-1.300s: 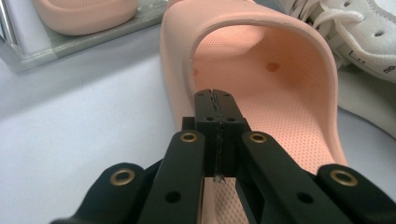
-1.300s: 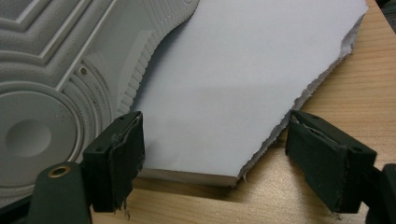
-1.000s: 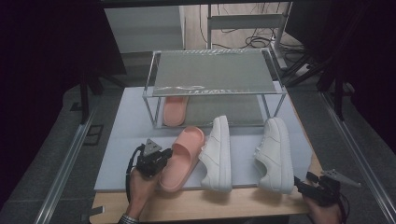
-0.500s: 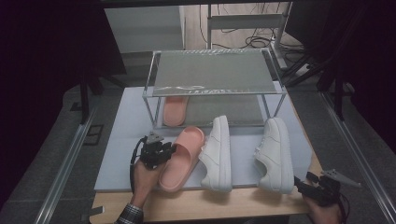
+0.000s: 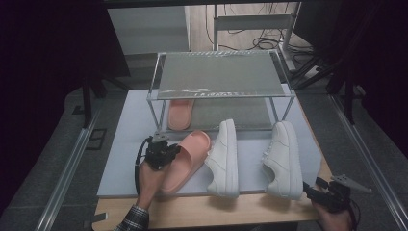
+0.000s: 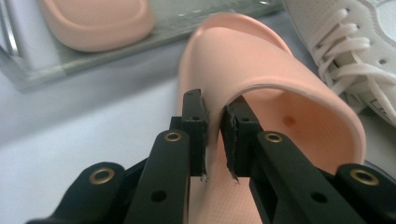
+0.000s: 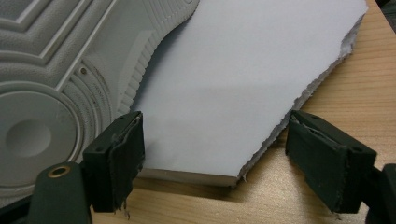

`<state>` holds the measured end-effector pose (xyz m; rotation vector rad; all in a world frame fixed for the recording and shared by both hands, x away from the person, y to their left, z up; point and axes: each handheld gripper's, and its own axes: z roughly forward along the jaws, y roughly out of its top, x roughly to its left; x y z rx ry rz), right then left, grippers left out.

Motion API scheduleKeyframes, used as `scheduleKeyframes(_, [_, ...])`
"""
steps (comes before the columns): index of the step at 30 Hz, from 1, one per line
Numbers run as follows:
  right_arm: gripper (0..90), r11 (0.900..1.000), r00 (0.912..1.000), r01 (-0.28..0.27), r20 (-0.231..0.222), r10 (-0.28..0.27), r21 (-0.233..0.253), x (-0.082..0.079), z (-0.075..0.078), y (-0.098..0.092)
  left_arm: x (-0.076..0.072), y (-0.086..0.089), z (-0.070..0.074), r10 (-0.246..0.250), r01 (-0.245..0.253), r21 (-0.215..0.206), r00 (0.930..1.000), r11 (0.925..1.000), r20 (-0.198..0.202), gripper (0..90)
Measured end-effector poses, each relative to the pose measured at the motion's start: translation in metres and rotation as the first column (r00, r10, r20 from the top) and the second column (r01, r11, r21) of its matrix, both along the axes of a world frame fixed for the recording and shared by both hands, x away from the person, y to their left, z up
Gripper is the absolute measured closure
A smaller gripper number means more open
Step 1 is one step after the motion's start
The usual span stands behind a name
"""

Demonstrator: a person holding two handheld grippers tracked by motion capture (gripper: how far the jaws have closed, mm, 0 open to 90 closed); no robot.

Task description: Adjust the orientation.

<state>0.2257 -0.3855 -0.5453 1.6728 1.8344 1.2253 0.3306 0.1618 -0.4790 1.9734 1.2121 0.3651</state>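
A pink slide sandal lies on the white board, left of two white sneakers. My left gripper is shut on the side edge of the sandal's strap; in the left gripper view its jaws pinch the pink strap wall of the sandal. A second pink sandal rests on the lower shelf of the wire rack. My right gripper hangs open at the table's front right corner. Its own view shows the board's torn corner between the jaws and a sneaker sole on the left.
The wooden table edge runs along the front. The rack's top shelf is bare. Metal rails flank the table, and cables lie on the floor behind.
My left gripper has moved right and forward onto the near pink sandal and shut on its strap edge. The right gripper has stayed where it was.
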Motion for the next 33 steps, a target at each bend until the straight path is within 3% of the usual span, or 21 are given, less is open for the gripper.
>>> scheduleKeyframes(15, [19.7,1.0,1.0,0.0,-0.001,0.0,0.001,0.0,0.0,0.0,0.019,-0.006,0.029,0.071,-0.071,-0.008,0.9951,0.9974,0.068,80.2])
scheduleKeyframes(25, [19.7,1.0,1.0,0.0,0.0,0.0,0.0,0.0,0.0,0.0,0.039,-0.025,0.034,0.124,-0.123,-0.023,0.9875,0.9922,0.096,80.1])
scheduleKeyframes(33, [19.7,1.0,1.0,-0.001,-0.001,0.001,0.001,0.0,0.0,0.0,0.062,-0.047,0.03,0.188,-0.185,-0.036,0.9758,0.9821,0.112,80.1])
